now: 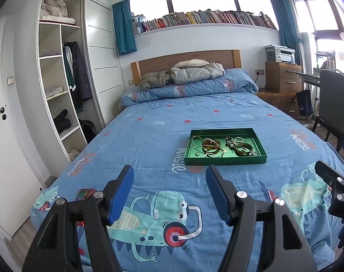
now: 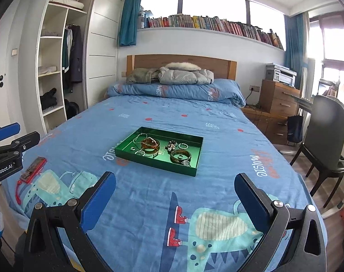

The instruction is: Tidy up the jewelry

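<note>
Left wrist view, catalogued from left to right. Wardrobe (image 1: 58, 72): open shelving with folded and hanging clothes, at the far left wall. Phone case (image 1: 84, 193): red-edged, flat on the bedspread, just left of the left gripper. Left gripper (image 1: 169, 179): blue-padded fingers spread wide apart, nothing between them, held above the near end of the bed (image 1: 149, 131). Green tray (image 1: 226, 159): rectangular, resting flat on the blue bedspread, beyond the gripper and slightly right of its centre line, well apart from the fingertips. Contents of tray: amber bangle (image 1: 211, 144) at left of centre, thin chain (image 1: 194, 141) beside it, dark bead bracelet (image 1: 229, 141) in the middle, second brown bangle (image 1: 244, 149) at right, small rings scattered along the near edge. Right gripper (image 1: 330, 181): seen only in part at the right border.

Right wrist view, same order. Left gripper (image 2: 6, 136): visible at the left edge, one blue pad showing. Phone case (image 2: 33, 166): lay near it on the cover. Right gripper (image 2: 175, 181): fingers likewise wide apart and holding nothing. Green tray (image 2: 158, 165): lay ahead of and slightly left of the gap between the fingers, not touched by either. Chair (image 2: 324, 140): stood beside the bed at right.
</note>
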Action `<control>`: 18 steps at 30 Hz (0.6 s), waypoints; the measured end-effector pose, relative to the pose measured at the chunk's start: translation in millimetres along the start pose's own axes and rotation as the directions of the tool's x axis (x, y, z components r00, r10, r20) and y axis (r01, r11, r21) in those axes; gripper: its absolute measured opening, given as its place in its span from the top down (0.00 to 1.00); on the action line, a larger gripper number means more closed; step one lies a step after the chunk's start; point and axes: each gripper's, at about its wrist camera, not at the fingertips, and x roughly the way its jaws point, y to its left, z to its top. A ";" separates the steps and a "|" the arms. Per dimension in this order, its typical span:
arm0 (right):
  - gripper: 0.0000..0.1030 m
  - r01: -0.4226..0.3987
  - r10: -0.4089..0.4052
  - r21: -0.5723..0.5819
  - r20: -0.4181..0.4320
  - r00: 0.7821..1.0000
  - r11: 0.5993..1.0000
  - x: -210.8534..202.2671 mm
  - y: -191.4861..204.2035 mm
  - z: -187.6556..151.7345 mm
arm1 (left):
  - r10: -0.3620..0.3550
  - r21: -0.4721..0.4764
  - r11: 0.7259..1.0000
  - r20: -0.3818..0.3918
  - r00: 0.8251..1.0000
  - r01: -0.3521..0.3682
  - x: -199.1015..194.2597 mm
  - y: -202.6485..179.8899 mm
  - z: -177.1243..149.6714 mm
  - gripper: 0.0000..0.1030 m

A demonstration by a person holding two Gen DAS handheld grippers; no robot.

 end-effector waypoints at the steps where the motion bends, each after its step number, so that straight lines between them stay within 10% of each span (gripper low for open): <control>1: 0.00 0.004 -0.004 0.000 0.004 1.000 1.000 -2.5 0.0 -0.3 | -0.001 -0.002 1.000 0.003 1.000 0.001 -2.9 0.6 -0.1 0.38; 18: 0.00 0.030 -0.031 0.007 0.044 0.999 1.000 -27.9 -9.3 2.9 | -0.012 -0.011 1.000 0.019 1.000 0.012 -16.5 2.2 -0.5 0.38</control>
